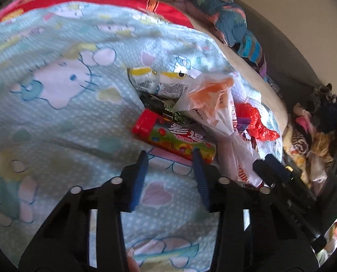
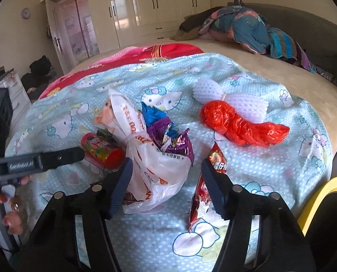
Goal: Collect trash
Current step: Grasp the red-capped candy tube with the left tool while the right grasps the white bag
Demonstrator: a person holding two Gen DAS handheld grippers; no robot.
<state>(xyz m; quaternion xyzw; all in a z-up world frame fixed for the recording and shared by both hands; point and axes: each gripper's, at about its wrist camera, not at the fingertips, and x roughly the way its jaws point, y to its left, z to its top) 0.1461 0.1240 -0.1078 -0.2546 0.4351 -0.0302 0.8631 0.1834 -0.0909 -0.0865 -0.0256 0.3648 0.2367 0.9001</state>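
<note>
On the cartoon-cat blanket (image 2: 270, 165) lies scattered trash. The left gripper (image 1: 171, 153) stands released, its jaws empty, tips just short of the red-capped candy tube (image 1: 173, 137) at twelve o'clock. The right gripper (image 2: 167, 161) is also unclenched, the knotted white plastic bag (image 2: 154, 170) between its jaws, a red snack wrapper (image 2: 201, 200) beside its right finger. A crumpled red plastic bag (image 2: 243, 125) lies at one o'clock.

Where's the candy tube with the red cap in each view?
Left wrist: candy tube at centre, lying just past the left tongs' tips, red cap to the upper left.
Right wrist: candy tube left of centre, partly behind the left tongs' arm, cap end lower right.
Shared landmark: the knotted white plastic bag, right beside it.
</note>
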